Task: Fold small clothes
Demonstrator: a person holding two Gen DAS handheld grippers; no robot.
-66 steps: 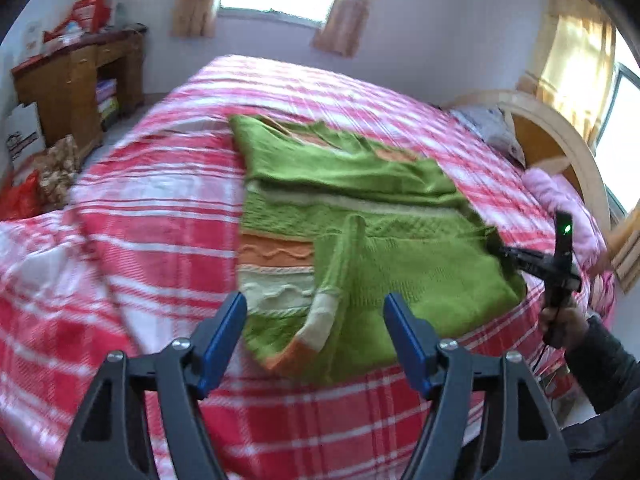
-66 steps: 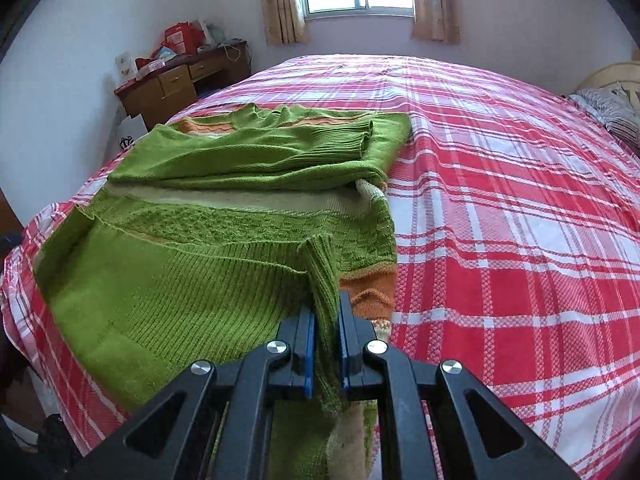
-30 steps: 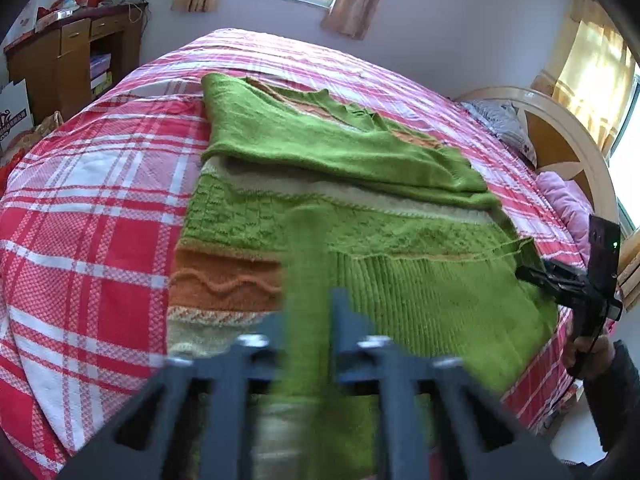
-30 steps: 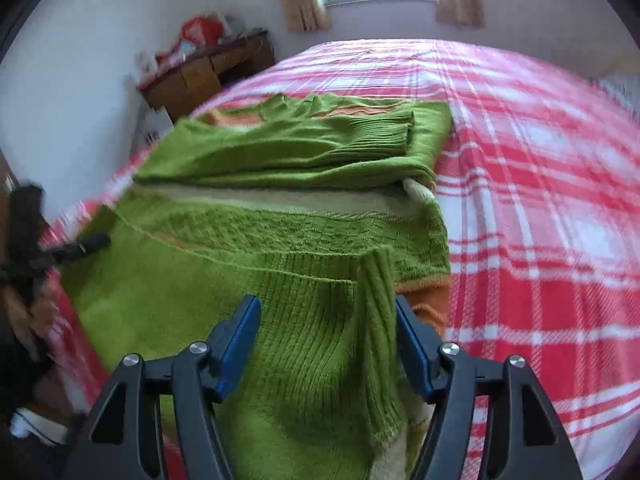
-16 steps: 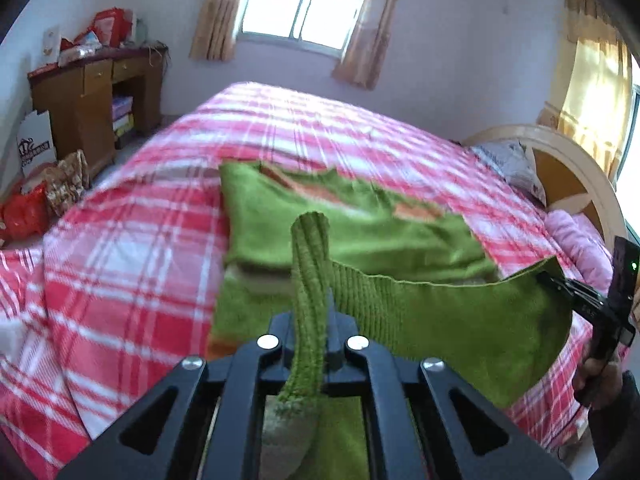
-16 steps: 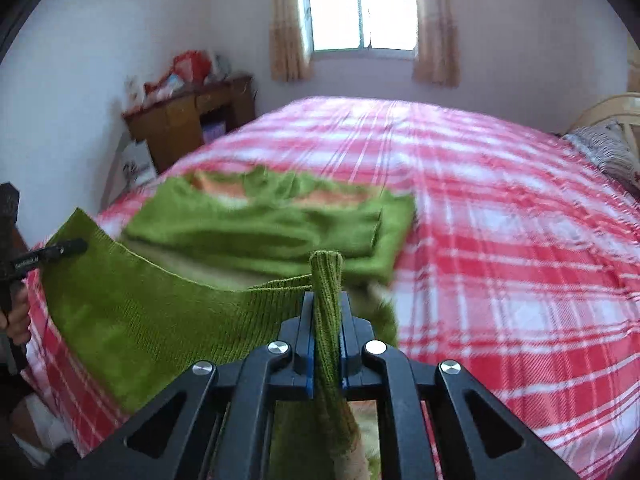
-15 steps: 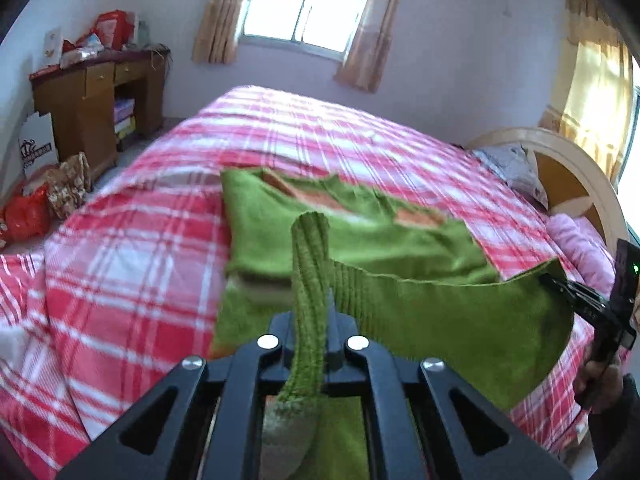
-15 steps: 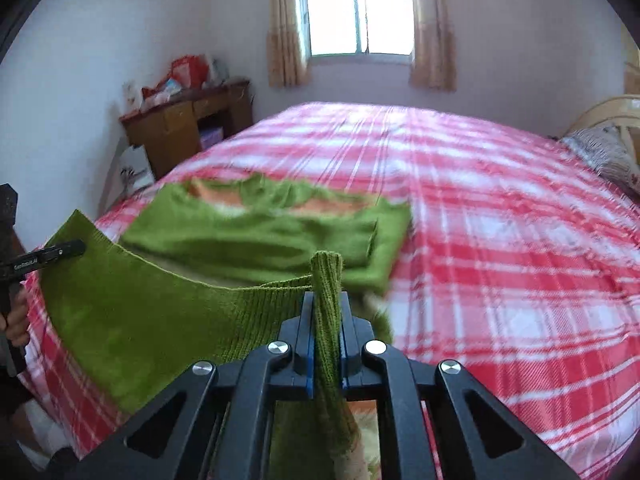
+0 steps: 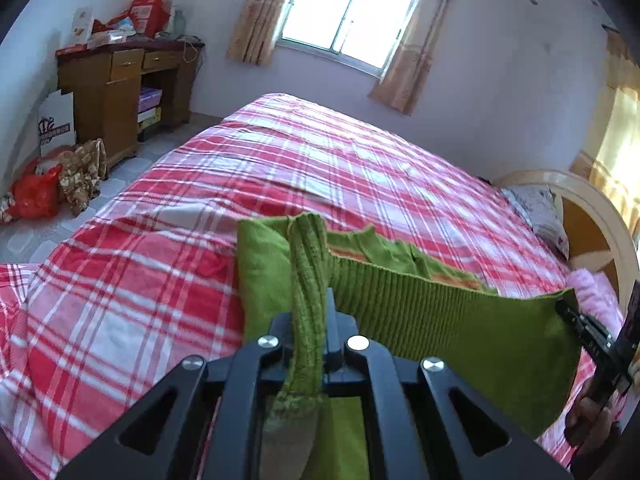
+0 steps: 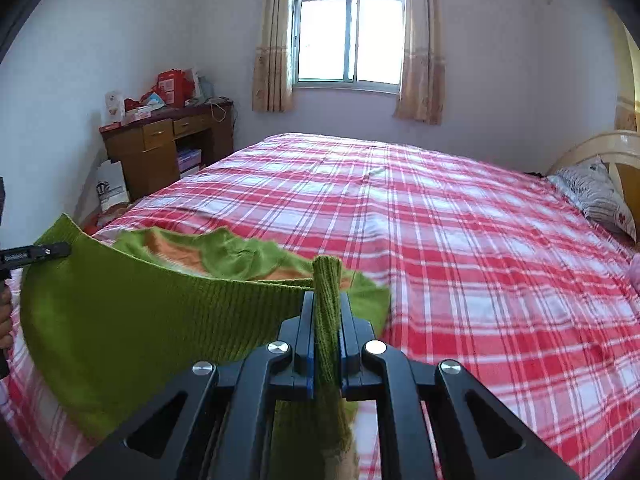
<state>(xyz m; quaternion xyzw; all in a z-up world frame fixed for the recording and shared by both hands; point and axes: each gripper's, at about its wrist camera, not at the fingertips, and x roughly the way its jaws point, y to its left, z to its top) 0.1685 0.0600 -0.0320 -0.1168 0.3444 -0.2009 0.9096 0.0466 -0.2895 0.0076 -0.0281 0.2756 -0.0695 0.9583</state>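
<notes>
A green knit sweater (image 9: 460,332) with orange bands lies partly folded on the red plaid bed (image 9: 304,168). My left gripper (image 9: 310,312) is shut on one corner of its ribbed hem. My right gripper (image 10: 326,312) is shut on the other hem corner (image 10: 326,280). The hem hangs stretched between them, lifted above the bed. The sweater (image 10: 132,320) sags in a curve in the right wrist view. The right gripper also shows in the left wrist view (image 9: 568,310), and the left one in the right wrist view (image 10: 60,250). The sweater's folded top (image 10: 224,254) rests on the bed behind the hem.
A wooden desk (image 9: 120,84) with clutter stands by the far wall left of the window (image 10: 348,40). Bags and cloth (image 9: 52,188) lie on the floor beside it. A pillow (image 10: 600,196) and a curved headboard (image 9: 592,216) are at the right.
Both grippers have carried the lifted hem higher and further over the bed towards the sweater's folded top. Less of the sweater's body shows below the hem.
</notes>
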